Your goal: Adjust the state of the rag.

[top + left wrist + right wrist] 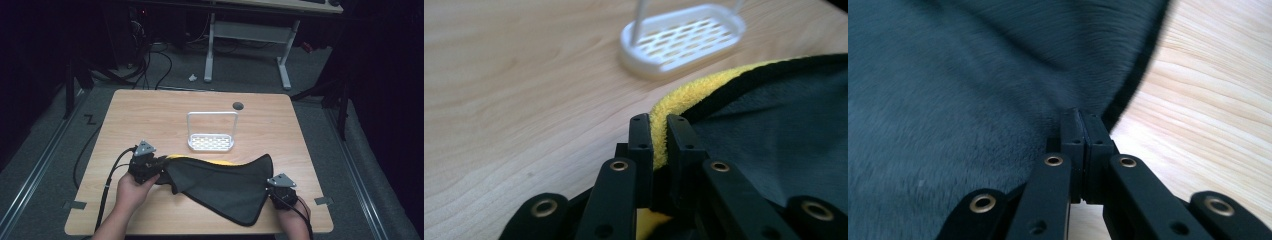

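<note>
Here, dark grey towel (220,187) with yellow underside, stretched between left tongs (659,135) and right tongs (1083,130), both clamping edge.

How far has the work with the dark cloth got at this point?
Done: both grippers have hold of the cloth. The left gripper pinches its yellow-edged corner, and the right gripper is clamped on the opposite edge. In hand: the cloth hangs stretched between them over the table, still creased. Left: laying it flat or folding it; the white rack is untouched.
</note>
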### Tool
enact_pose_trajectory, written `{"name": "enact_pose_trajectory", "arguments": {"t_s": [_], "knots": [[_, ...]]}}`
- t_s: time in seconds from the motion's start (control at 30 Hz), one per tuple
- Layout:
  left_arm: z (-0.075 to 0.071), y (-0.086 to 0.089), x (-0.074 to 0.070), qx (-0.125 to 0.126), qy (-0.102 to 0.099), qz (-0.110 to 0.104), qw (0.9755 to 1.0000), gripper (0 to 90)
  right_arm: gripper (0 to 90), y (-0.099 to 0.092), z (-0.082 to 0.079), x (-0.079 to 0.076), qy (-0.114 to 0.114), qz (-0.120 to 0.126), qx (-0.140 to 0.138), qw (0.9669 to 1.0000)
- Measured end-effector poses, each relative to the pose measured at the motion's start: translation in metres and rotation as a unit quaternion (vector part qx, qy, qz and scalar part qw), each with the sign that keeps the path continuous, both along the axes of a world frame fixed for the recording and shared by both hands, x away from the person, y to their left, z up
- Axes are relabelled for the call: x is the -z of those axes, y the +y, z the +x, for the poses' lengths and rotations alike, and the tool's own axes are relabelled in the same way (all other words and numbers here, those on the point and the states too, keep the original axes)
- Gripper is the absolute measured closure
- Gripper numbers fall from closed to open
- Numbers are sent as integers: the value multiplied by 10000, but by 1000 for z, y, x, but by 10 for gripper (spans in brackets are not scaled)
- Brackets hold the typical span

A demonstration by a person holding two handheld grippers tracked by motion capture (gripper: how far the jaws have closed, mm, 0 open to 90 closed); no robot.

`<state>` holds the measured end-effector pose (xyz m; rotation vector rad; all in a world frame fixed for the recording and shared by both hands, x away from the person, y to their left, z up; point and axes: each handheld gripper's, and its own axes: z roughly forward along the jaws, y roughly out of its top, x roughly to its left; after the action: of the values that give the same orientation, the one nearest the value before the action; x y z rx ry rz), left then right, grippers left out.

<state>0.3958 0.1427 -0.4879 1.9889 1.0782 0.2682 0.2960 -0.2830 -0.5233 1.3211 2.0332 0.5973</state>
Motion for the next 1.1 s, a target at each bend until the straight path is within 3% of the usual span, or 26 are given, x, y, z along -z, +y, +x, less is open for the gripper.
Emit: {"name": "enact_pose_trajectory", "arguments": {"t_s": [0.1, 0.17, 0.27, 0.33, 0.53, 0.57, 0.63, 0.7, 0.87, 0.93, 1.1], "knots": [[14, 1, 17, -129, 260, 140, 9995, 803, 900, -8, 3, 0, 11, -26, 160, 9999], [14, 5, 20, -196, 289, 9, 9994, 724, 890, -11, 4, 1, 33, 153, 200, 9997], [5, 16, 14, -306, 81, -317, 9990, 626, 886, -9, -1, -6, -148, 261, 142, 9994], [-2, 24, 10, -321, -34, -389, 9987, 582, 884, -3, -5, -11, -310, 284, 24, 9991], [-30, 48, 13, -320, -128, -655, 9973, 565, 880, 20, -20, -20, -366, 512, -529, 9966], [-33, 50, 17, -307, -77, -641, 9974, 582, 881, 24, -22, -20, -338, 591, -629, 9957], [-34, 48, 27, -304, 65, -366, 9988, 643, 881, 32, -24, -18, -190, 689, -846, 9938], [-33, 44, 36, -288, 184, -120, 9993, 718, 881, 42, -23, -14, -56, 646, -1024, 9926], [-40, 35, 41, -149, 249, 106, 9995, 846, 882, 54, -16, -3, 207, 500, -1185, 9915], [-51, 31, 42, -7, 234, 154, 9996, 862, 885, 51, -14, 0, 224, 474, -1149, 9920], [-89, 15, 42, 520, 450, -64, 9976, 871, 884, 31, -7, 0, 170, 358, -775, 9962]]}}
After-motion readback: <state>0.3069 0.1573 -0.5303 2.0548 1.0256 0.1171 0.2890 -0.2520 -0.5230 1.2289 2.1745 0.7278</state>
